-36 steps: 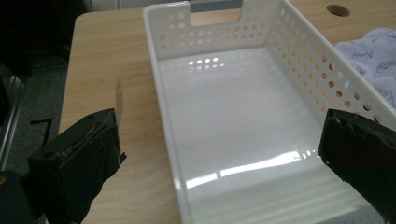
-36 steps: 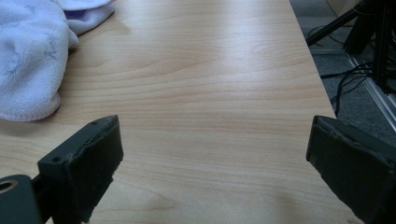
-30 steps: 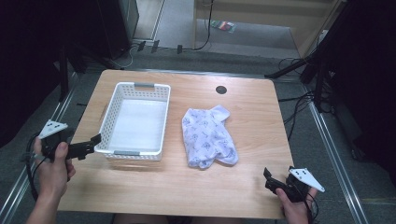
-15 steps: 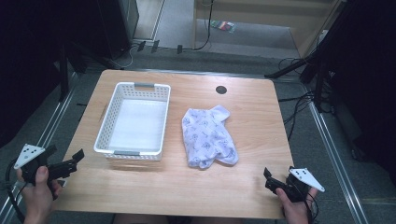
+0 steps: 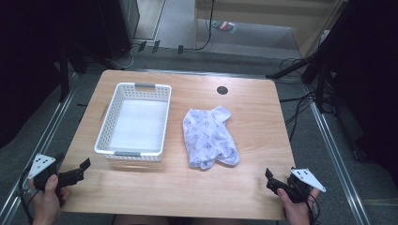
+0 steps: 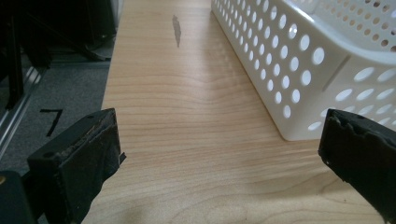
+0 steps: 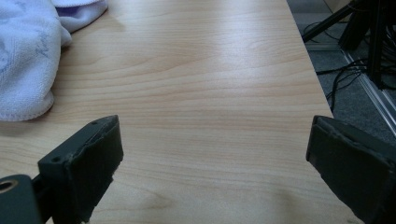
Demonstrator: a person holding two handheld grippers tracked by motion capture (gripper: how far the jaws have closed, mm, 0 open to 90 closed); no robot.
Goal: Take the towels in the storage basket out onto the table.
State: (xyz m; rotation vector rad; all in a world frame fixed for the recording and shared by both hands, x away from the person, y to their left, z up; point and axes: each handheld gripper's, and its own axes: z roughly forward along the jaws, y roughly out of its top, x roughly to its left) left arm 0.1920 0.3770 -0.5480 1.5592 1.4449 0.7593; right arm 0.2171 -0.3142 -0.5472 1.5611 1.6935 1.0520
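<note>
A white basket [image 5: 133, 119] sits on the left half of the table [image 5: 253, 108], with a crumpled white cloth [image 5: 209, 137] just to its right. The left gripper [image 5: 80, 171] rests at the near left corner, jaws wide apart and empty. The right gripper [image 5: 272, 179] rests at the near right corner, likewise spread and empty.

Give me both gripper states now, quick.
Left gripper: open, empty, by the white perforated plastic basket.
Right gripper: open, empty, near the crumpled white patterned cloth.
</note>
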